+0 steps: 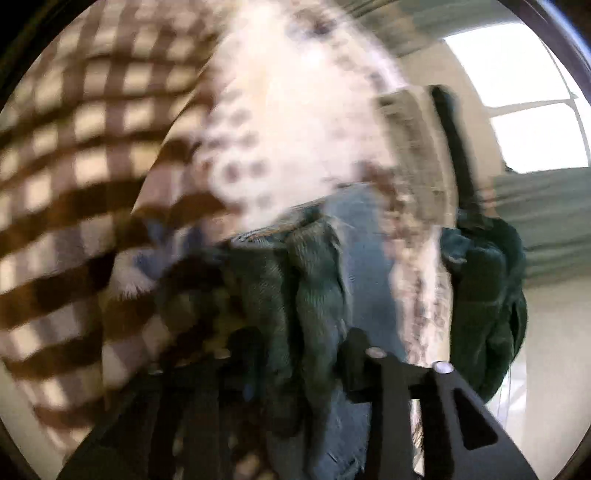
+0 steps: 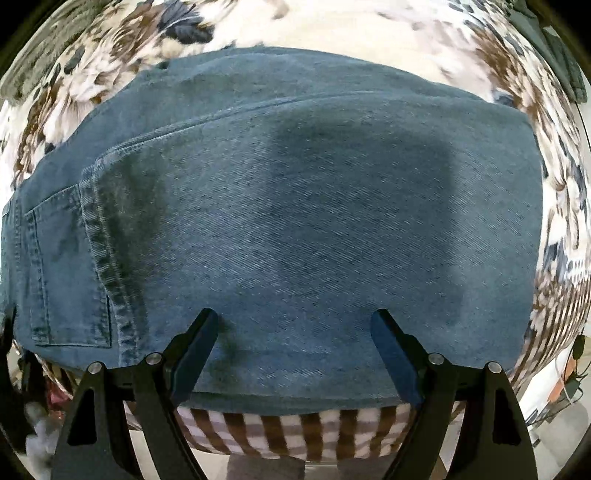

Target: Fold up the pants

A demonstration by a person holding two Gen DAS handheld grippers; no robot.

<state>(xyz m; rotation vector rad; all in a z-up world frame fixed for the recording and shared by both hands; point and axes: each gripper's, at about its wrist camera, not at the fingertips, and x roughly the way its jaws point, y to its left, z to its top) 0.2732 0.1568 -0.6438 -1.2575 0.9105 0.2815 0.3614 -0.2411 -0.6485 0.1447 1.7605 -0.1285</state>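
Observation:
The blue denim pants point(image 2: 295, 206) lie folded flat on a floral bedspread point(image 2: 332, 26), filling the right wrist view, with a back pocket point(image 2: 62, 266) at the left. My right gripper point(image 2: 295, 332) is open, its two fingers spread over the near edge of the pants, empty. In the blurred left wrist view, my left gripper point(image 1: 314, 354) is shut on a bunched fold of the denim pants point(image 1: 317, 280), held up close to the camera. Its fingertips are buried in the cloth.
A brown and white checked blanket point(image 1: 74, 147) covers the bed's near side and shows under the pants' edge point(image 2: 288, 428). A dark green cloth point(image 1: 487, 295) hangs at the right. A bright window point(image 1: 517, 110) is behind. The floor point(image 2: 554, 424) is at lower right.

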